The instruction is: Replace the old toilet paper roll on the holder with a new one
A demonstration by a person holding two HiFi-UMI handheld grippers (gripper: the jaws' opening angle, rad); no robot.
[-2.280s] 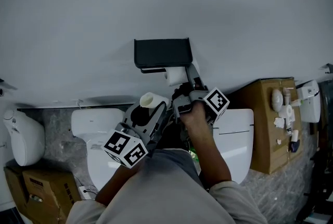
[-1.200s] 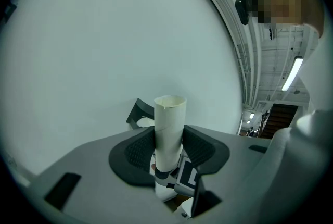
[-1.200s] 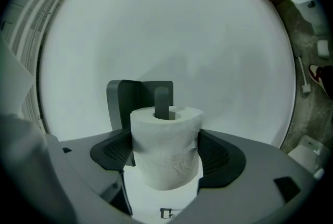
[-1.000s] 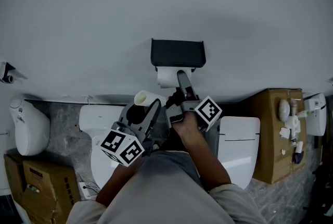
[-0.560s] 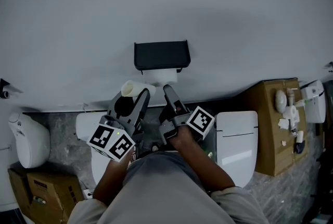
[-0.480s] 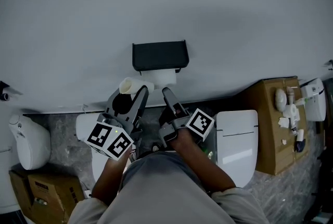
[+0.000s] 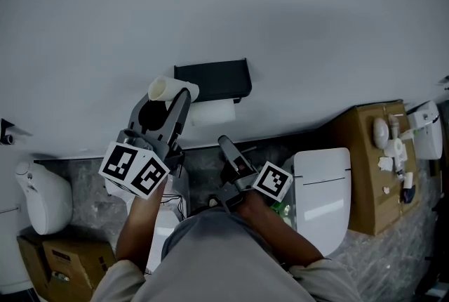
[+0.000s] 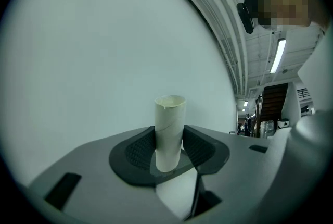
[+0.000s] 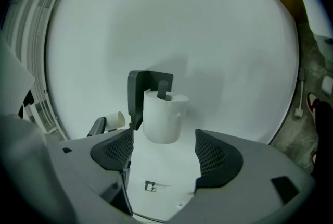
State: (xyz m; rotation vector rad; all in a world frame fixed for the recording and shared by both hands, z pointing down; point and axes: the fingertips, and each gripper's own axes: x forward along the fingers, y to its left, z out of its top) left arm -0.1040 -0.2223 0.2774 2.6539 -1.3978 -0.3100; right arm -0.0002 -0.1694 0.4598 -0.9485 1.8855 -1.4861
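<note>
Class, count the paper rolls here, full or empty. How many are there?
2: a full roll on the black holder, and an empty tube clamped in the left tool.

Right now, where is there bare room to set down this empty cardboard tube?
The closed toilet lid, between the right gripper and the cardboard box, looks bare. So does the box top beside it; small items line its far edge. Crowded: around the holder and new roll.

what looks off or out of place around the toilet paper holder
Nothing stands out. The paper roll sits threaded on the bar of the black holder, and the empty cardboard tube looks intact, clamped between the fingers of the left gripper.
</note>
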